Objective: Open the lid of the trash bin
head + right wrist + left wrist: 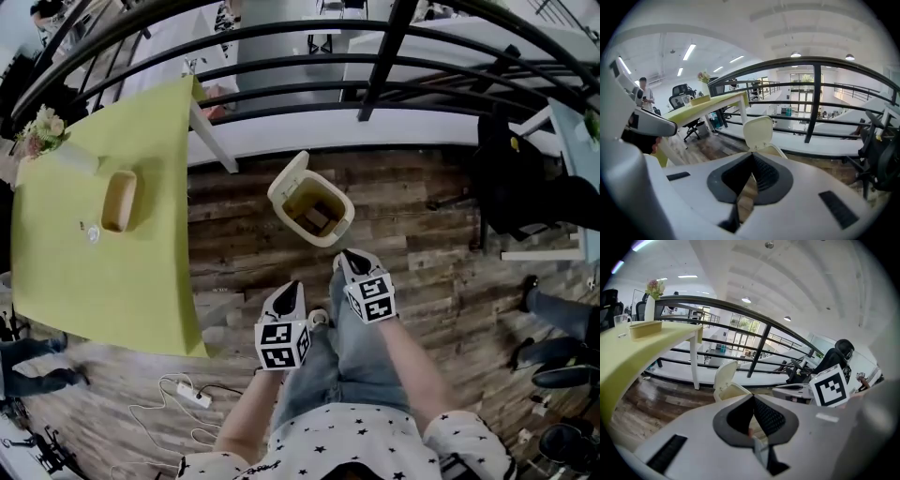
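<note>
Where the trash bin [323, 214] stands: on the plank floor [422, 253], just ahead of both my grippers; I place everything else from it.
Lid [289, 178]: already up, standing upright at the bin's far-left edge, so I can look straight down into the open bin.
Left gripper [286, 298]: on the near side of the bin and a little to its left, clear of it; jaws pressed together tip to tip with nothing between them.
Right gripper [354, 262]: just short of the bin's near rim and closer to it than the left one; jaws also closed on each other and empty.
Table [103, 216]: yellow-green, left of the bin, carrying a wooden tray [119, 200] and flowers [42, 131].
Railing [375, 89]: black bars beyond the bin.
Office chair [511, 178]: black, to the right of the bin.
Power strip [195, 397]: white, on the floor well to the near left of the bin.
</note>
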Action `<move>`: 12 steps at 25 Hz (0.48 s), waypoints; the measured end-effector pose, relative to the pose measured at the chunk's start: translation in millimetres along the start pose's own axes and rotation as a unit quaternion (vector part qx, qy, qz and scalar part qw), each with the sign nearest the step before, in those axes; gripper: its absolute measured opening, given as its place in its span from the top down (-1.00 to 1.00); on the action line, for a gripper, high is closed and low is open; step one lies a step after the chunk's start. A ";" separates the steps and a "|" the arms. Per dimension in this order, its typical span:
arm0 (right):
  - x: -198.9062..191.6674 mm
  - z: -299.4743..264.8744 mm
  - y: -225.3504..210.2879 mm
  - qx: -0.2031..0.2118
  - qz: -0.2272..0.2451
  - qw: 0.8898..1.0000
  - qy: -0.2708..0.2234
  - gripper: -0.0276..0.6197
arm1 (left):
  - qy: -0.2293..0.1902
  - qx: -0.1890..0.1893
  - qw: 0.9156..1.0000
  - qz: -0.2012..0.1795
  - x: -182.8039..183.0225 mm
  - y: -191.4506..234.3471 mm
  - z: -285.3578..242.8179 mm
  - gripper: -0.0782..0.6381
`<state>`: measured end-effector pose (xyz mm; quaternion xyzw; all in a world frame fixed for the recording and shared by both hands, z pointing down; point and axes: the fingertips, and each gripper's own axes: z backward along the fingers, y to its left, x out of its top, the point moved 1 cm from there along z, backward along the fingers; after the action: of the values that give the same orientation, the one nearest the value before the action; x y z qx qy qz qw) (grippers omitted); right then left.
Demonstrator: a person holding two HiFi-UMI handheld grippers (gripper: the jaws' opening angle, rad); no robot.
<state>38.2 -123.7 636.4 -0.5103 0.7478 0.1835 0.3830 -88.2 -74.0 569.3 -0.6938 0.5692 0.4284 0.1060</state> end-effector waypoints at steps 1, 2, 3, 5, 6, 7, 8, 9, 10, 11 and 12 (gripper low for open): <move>3.9 7.8 3.3 0.000 0.001 1.000 -0.004 0.93 | -0.002 -0.001 1.000 -0.003 2.1 -2.5 4.6 0.75; 7.4 15.1 6.2 0.000 0.002 1.000 -0.008 0.93 | -0.005 -0.002 1.000 -0.006 4.0 -5.0 8.6 0.75; 10.6 22.2 8.5 0.000 0.003 1.000 -0.011 0.93 | -0.007 -0.003 1.000 -0.008 5.5 -7.6 12.1 0.75; 17.3 36.4 13.1 0.000 0.004 1.000 -0.019 0.93 | -0.011 -0.005 1.000 -0.011 8.6 -12.9 19.0 0.75; 21.9 43.7 15.6 0.001 0.004 1.000 -0.023 0.93 | -0.013 -0.006 1.000 -0.013 11.1 -15.6 23.0 0.75; 27.6 51.2 18.4 0.001 0.005 1.000 -0.028 0.93 | -0.016 -0.007 1.000 -0.016 14.5 -18.2 27.4 0.75; 33.9 59.3 21.2 0.002 0.005 0.999 -0.034 0.93 | -0.018 -0.007 1.000 -0.019 18.2 -21.0 32.2 0.75; 39.7 68.1 23.9 0.002 0.005 0.999 -0.039 0.93 | -0.019 -0.007 1.000 -0.021 21.5 -24.4 37.3 0.75; 44.5 77.4 26.5 0.003 0.004 0.999 -0.044 0.93 | -0.021 -0.008 1.000 -0.022 24.2 -28.3 42.4 0.75; 47.9 86.7 29.0 0.004 0.002 0.999 -0.047 0.93 | -0.022 -0.009 0.999 -0.023 26.1 -32.6 47.1 0.75; 50.5 95.4 31.4 0.006 0.000 0.999 -0.050 0.93 | -0.023 -0.010 0.999 -0.023 27.3 -36.6 51.2 0.75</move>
<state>37.2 -78.7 533.4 -0.4985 0.7284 0.2045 0.4233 -80.6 -48.5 506.1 -0.6974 0.5465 0.4474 0.1219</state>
